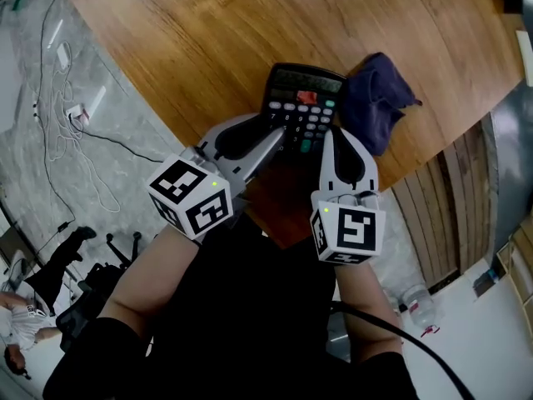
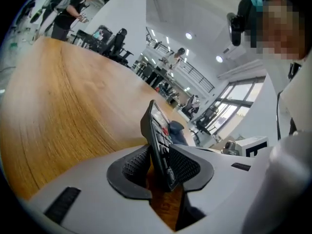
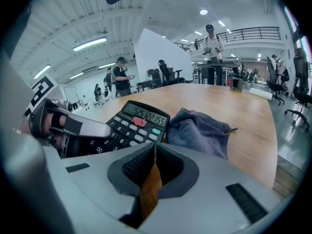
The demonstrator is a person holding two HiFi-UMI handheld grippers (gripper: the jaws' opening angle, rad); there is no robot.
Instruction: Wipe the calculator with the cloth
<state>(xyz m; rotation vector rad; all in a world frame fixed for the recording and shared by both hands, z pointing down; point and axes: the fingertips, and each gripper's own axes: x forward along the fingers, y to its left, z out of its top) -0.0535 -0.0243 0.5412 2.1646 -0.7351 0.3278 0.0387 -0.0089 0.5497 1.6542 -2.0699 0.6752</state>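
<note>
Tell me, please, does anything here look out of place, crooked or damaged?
Nothing looks damaged or spilled. The dark blue cloth lies crumpled on the wooden table, right of the black calculator, and neither gripper holds it. The left gripper pinches the calculator's near corner; the right gripper is shut and empty.

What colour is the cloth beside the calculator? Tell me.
Dark blue. The cloth shows best in the right gripper view.
</note>
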